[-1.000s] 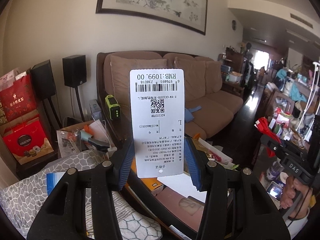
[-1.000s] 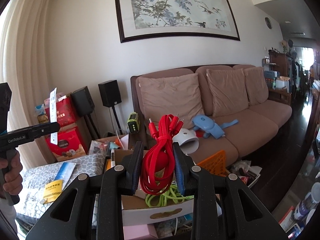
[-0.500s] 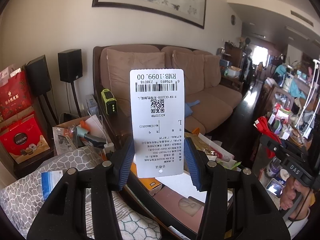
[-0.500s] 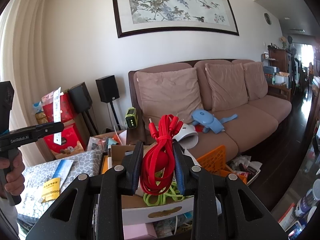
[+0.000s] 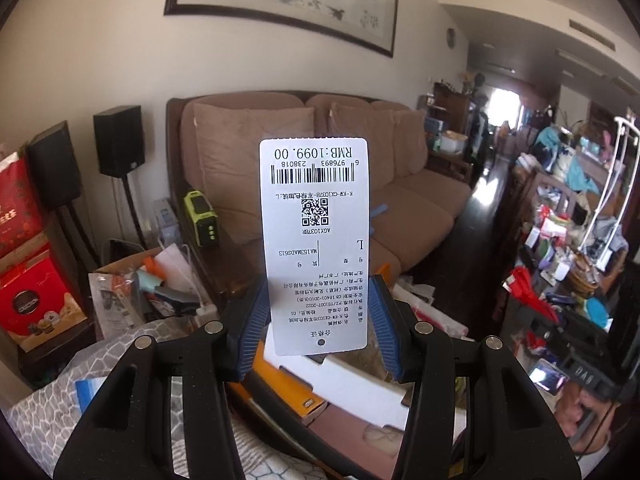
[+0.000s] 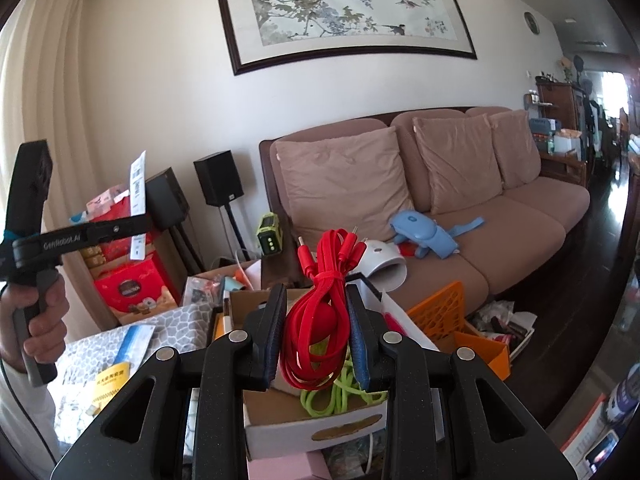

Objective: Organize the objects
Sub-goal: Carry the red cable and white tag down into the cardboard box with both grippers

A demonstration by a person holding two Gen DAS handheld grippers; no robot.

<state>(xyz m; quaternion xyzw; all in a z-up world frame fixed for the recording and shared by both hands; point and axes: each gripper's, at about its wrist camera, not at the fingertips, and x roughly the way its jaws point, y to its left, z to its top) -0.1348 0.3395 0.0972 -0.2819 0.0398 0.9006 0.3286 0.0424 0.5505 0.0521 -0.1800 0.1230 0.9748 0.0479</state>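
Left gripper (image 5: 318,320) grasps the lower end of a white printed paper price tag (image 5: 313,240), upright at 12 o'clock; right gripper (image 6: 316,320) is clenched on a bundled red flat cable (image 6: 316,312), above a white cardboard box (image 6: 316,428) holding a lime-green cable (image 6: 340,392). Beyond, a brown fabric sofa (image 6: 520,216) at 2 o'clock. Judged mid-carry; next, each item needs lowering into a sorted place before release.

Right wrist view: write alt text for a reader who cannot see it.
The right gripper is shut on a bundled red cable, held above an open cardboard box holding a green cable. At far left, a hand holds the left gripper with a white tag; a brown sofa stands behind.
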